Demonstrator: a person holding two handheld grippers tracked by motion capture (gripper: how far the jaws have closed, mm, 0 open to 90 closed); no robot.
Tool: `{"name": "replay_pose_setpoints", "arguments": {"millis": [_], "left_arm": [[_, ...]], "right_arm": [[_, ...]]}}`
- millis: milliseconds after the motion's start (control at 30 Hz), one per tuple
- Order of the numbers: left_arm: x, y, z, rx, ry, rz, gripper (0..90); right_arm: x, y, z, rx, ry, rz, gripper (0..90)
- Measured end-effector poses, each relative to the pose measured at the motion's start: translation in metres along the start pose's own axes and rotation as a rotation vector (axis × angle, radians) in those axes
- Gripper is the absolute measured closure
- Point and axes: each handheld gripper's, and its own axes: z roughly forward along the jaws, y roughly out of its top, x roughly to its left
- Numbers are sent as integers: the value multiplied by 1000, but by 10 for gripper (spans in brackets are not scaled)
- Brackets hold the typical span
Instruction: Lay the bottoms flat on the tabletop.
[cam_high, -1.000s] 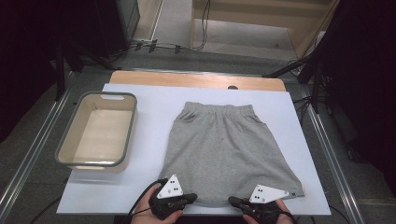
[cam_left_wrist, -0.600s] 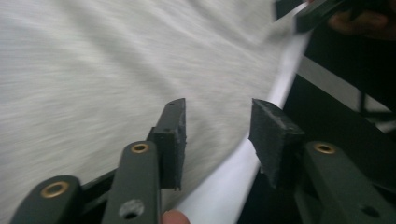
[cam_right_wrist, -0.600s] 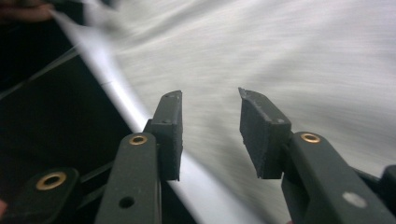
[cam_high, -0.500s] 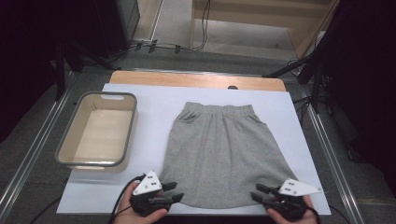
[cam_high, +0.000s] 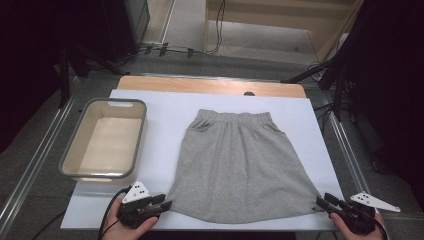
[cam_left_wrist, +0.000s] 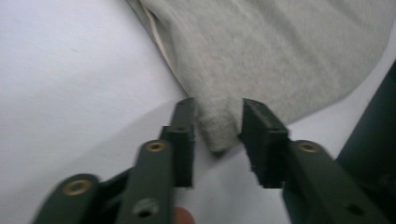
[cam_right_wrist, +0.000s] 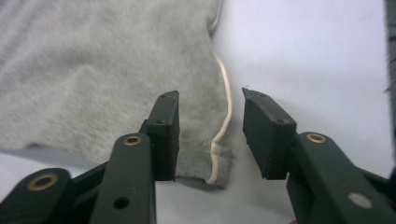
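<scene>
Nearest, the left gripper (cam_high: 161, 205) sits at the near left corner of the grey shorts (cam_high: 242, 167), the right gripper (cam_high: 326, 202) at the near right corner, both at the worktop's (cam_high: 165, 107) near edge. High view gives the layout but not the jaw gaps. Left gripper view: jaws parted w/ the shorts' corner lying between them, pads not pressing it; they've just been closing. Right gripper view: jaws also parted either side of the hem corner w/ a white seam line (cam_right_wrist: 224, 126), cloth loose between the pads.

Vs a sec ago: both hands have moved outward from under the hem's middle to its corners, the right farther.

Farther back, the shorts lie flat, waistband away from the person. An empty grey bin (cam_high: 67, 159) sits left of them, apart.
</scene>
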Motion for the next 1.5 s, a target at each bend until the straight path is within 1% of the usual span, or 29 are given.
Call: {"name": "replay_pose_setpoints", "arguments": {"millis": [33,67,100,167,200,233,367,433,500,533,567,600,633,667,700,733,767,800,833,900,967,1000,1067,1167,1233,1367,1400,1467,1500], "left_arm": [[1,1,0,15,-9,-9,784],[2,1,-1,16,-17,-17,824],[2,2,-2,17,-23,-21,846],[4,3,-6,12,-40,-31,859],[4,4,-9,6,-46,-33,862],[5,5,-13,-4,-50,-41,864],[9,7,-31,-49,-59,-63,868],[13,4,-38,-55,-54,-74,868],[17,0,-41,-38,-46,-80,869],[18,-3,-41,-25,-51,-85,869],[19,-6,-40,-9,-56,-86,869],[19,-9,-38,22,-66,-83,869],[18,-11,-35,52,-71,-77,867],[16,-13,-32,72,-77,-64,863],[13,-14,-29,86,-82,-43,853],[11,-13,-27,81,-80,-27,823],[8,-11,-26,59,-77,-19,729],[6,-7,-26,36,-80,-13,636],[4,-4,-26,9,-84,-3,578],[0,5,-25,-30,-84,19,499],[-4,15,-22,-59,-58,40,463],[-6,19,-20,-67,-52,50,442],[-8,28,-15,-83,-54,67,402],[-8,39,-6,-94,-61,67,315],[-7,47,0,-113,-78,66,260],[-6,58,7,-159,-113,54,120],[-6,59,8,-174,-120,54,113],[-5,59,11,-181,-134,48,59],[-5,59,11,-178,-137,54,18]], "right_arm": [[0,0,1,-4,1,-4,636],[-1,0,1,2,13,3,682],[-1,0,1,9,17,6,761],[-2,1,0,17,24,9,822],[-3,1,-2,13,36,13,838],[-2,2,-5,4,37,17,843],[0,5,-20,-31,32,25,849],[2,5,-25,-29,22,12,850],[4,2,-27,-7,8,0,851],[3,0,-28,3,2,3,851],[3,-3,-28,14,-1,7,851],[1,-5,-28,24,-11,8,851],[1,-6,-28,36,-20,4,846],[1,-7,-28,51,-17,-9,828],[2,-7,-27,60,-24,-27,783],[3,-6,-27,46,-53,-43,711],[5,-4,-28,22,-66,-45,642],[5,-1,-27,-7,-57,-39,587],[5,2,-26,-35,-48,-36,563],[7,9,-22,-54,-39,-43,560],[9,17,-13,-58,-28,-61,560],[10,21,-8,-53,-27,-70,560],[13,31,2,-50,-18,-87,561],[15,46,17,-45,-20,-123,569],[14,57,27,-50,-23,-133,580],[9,81,46,-55,-11,-136,612],[8,87,52,-52,-11,-138,620],[6,98,63,-48,0,-125,636],[5,104,68,-45,5,-120,636]]}}
